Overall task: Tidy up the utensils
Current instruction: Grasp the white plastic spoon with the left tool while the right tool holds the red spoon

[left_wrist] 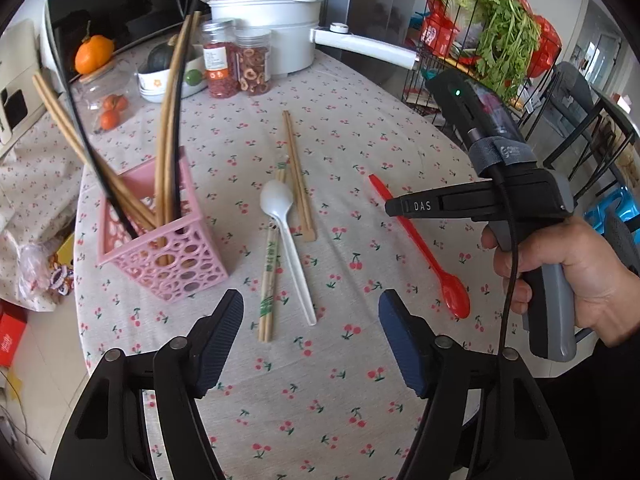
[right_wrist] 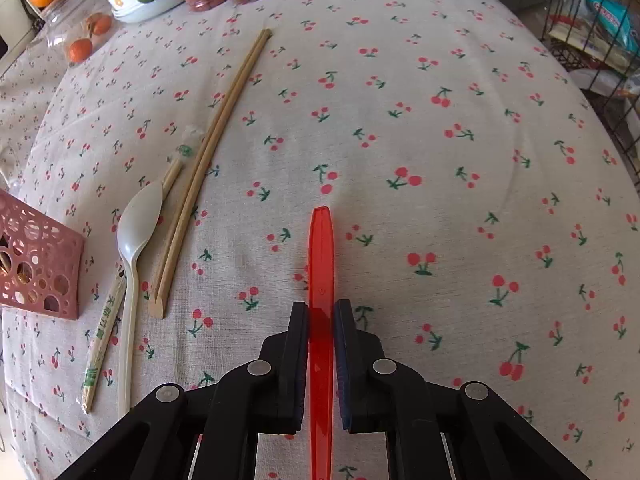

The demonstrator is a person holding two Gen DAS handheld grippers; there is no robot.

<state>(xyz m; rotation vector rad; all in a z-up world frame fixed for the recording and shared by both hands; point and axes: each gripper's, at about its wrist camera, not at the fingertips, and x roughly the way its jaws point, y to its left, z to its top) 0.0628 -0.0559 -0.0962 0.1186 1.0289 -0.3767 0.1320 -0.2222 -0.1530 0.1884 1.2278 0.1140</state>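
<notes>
On the cherry-print worktop (right_wrist: 400,128), right of the pink basket (left_wrist: 160,248), the right tongs (right_wrist: 321,320) pinch the red spoon (right_wrist: 321,248) handle narrowly, so it may twist free; left tongs (left_wrist: 310,312) gape apart.

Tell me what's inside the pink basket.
The pink basket holds several long wooden chopsticks and a black one, standing tilted and sticking out the top. Their lower ends and the basket floor are hidden by its perforated walls.
</notes>
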